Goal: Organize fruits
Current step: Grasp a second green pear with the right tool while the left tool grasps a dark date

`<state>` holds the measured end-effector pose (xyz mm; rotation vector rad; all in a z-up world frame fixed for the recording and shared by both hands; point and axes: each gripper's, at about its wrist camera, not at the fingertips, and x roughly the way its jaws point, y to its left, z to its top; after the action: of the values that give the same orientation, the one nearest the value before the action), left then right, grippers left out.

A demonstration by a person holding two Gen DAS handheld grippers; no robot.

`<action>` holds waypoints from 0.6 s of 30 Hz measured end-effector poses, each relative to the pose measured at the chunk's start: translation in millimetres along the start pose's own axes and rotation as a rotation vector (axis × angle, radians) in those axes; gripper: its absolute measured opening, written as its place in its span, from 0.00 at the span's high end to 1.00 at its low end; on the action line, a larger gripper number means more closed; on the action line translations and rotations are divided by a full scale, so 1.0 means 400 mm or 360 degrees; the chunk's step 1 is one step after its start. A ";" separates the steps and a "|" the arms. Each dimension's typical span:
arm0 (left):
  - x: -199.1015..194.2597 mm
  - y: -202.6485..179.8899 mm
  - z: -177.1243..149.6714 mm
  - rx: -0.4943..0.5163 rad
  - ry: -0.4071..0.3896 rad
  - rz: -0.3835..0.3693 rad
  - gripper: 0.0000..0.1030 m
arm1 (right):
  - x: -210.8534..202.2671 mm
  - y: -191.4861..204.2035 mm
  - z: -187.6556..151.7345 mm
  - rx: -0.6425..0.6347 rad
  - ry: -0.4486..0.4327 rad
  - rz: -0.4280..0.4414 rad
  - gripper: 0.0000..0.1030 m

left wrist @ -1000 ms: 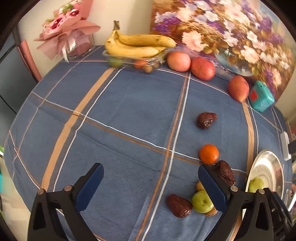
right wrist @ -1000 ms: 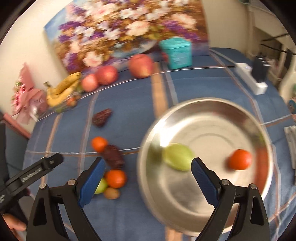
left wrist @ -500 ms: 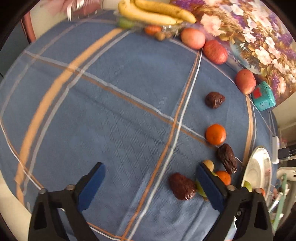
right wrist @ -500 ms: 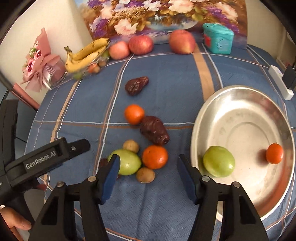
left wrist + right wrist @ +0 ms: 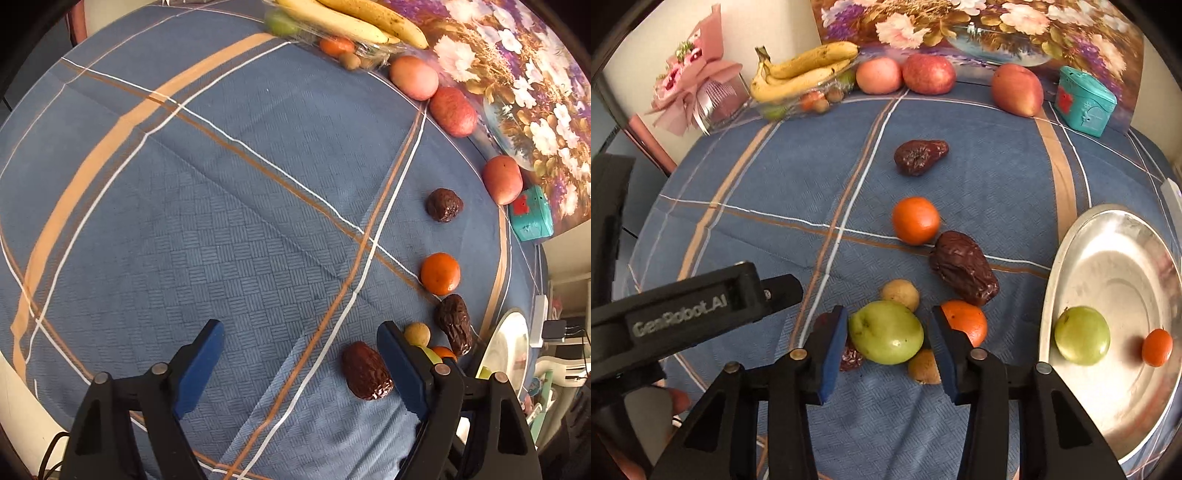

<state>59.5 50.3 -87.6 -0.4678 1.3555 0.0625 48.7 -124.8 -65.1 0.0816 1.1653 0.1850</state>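
My right gripper [image 5: 888, 339] is open, its blue pads on either side of a green fruit [image 5: 885, 331] on the blue cloth, not clamped. Around it lie an orange [image 5: 966, 321], two small brown fruits [image 5: 900, 291], a dark date [image 5: 964, 267] and another orange [image 5: 915, 220]. The steel plate [image 5: 1067, 254] at the right holds a green fruit [image 5: 1081, 335] and a small orange [image 5: 1157, 348]. My left gripper [image 5: 301, 354] is open and empty above the cloth, left of a date [image 5: 365, 370]. The plate's rim [image 5: 506, 343] shows at its right.
At the back stand bananas on a clear tray [image 5: 803, 72], three red apples [image 5: 929, 74], a teal tin [image 5: 1084, 99], a pink bouquet [image 5: 698, 88] and a flower painting [image 5: 960, 22]. Another date [image 5: 919, 156] lies mid-table. A white power strip [image 5: 538, 317] lies past the plate.
My right gripper has moved left from over the plate to the fruit cluster, now straddling the green fruit with narrower jaws. My left gripper has tilted down and moved nearer the cloth.
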 end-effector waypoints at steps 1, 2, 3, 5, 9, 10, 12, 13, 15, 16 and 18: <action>0.002 -0.001 0.001 0.0000 0.0005 -0.0006 0.16 | 0.005 0.002 -0.001 -0.0006 0.0006 0.0000 0.56; 0.002 0.001 0.003 0.0000 0.0011 -0.0013 0.16 | 0.007 0.003 -0.002 -0.0011 0.0011 -0.0004 0.57; 0.007 0.002 0.009 -0.0001 0.0019 -0.0018 0.16 | 0.005 0.006 -0.002 -0.0019 0.0011 -0.0014 0.58; 0.014 0.000 0.010 -0.0007 0.0039 -0.0032 0.16 | 0.002 0.006 -0.003 -0.0026 0.0009 -0.0021 0.58; 0.019 0.000 0.007 -0.0019 0.0065 -0.0065 0.16 | -0.017 -0.008 -0.001 0.0022 -0.0022 0.0017 0.58; 0.020 0.001 0.007 -0.0022 0.0069 -0.0071 0.16 | -0.029 -0.016 0.000 0.0044 -0.0043 0.0041 0.58; 0.019 0.003 0.006 -0.0028 0.0075 -0.0081 0.16 | -0.054 -0.030 0.002 0.0083 -0.0087 0.0073 0.58; 0.019 0.003 0.005 -0.0027 0.0076 -0.0082 0.16 | -0.068 -0.039 0.003 0.0103 -0.0110 0.0083 0.58; 0.016 0.002 0.002 -0.0018 0.0078 -0.0080 0.20 | -0.097 -0.060 0.004 0.0155 -0.0165 0.0062 0.58; 0.017 -0.003 0.000 -0.0006 0.0082 -0.0086 0.23 | -0.110 -0.071 0.003 0.0173 -0.0190 0.0051 0.58; 0.021 -0.014 -0.005 0.0020 0.0100 -0.0097 0.26 | -0.129 -0.092 -0.002 0.0205 -0.0227 0.0039 0.58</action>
<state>61.4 42.6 -94.1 -0.5035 1.4015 -0.0112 32.2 -170.6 -24.4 0.2195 1.0334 0.1233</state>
